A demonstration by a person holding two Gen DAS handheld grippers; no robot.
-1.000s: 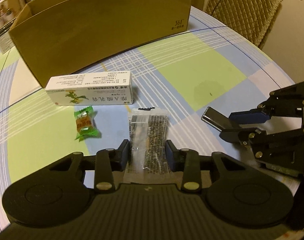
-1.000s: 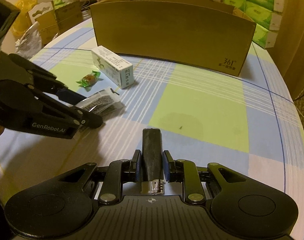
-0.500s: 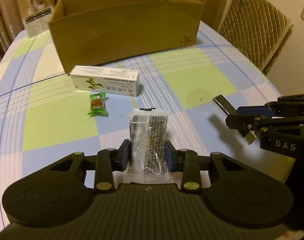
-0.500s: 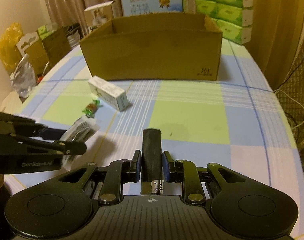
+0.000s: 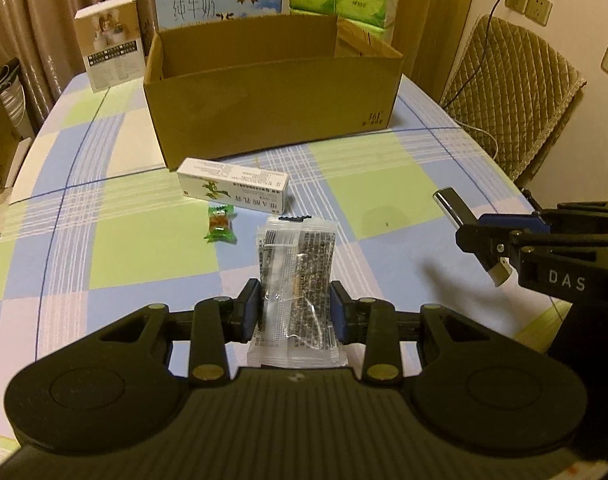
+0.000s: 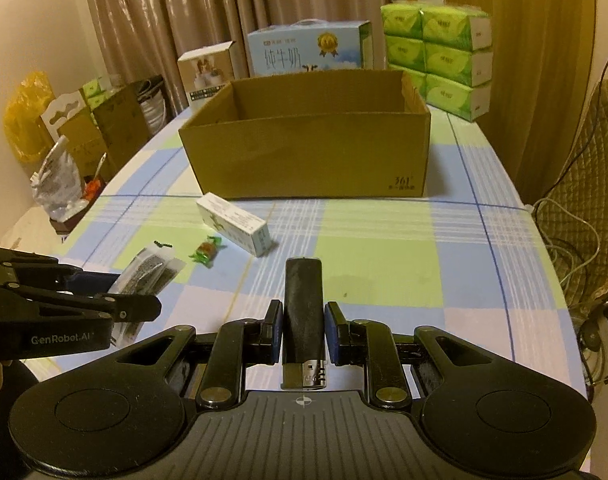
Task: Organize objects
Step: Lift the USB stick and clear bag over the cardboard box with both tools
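Both jaws clamped: left gripper pinches a clear printed packet, right gripper pinches a black lighter, each held above the checked table. Beyond: green candy, white carton, then open cardboard box behind

The worktop wore a checked cloth of blue, green and white. On it stood an open cardboard box; just before it lay a white medicine carton, and near that a green-wrapped candy.
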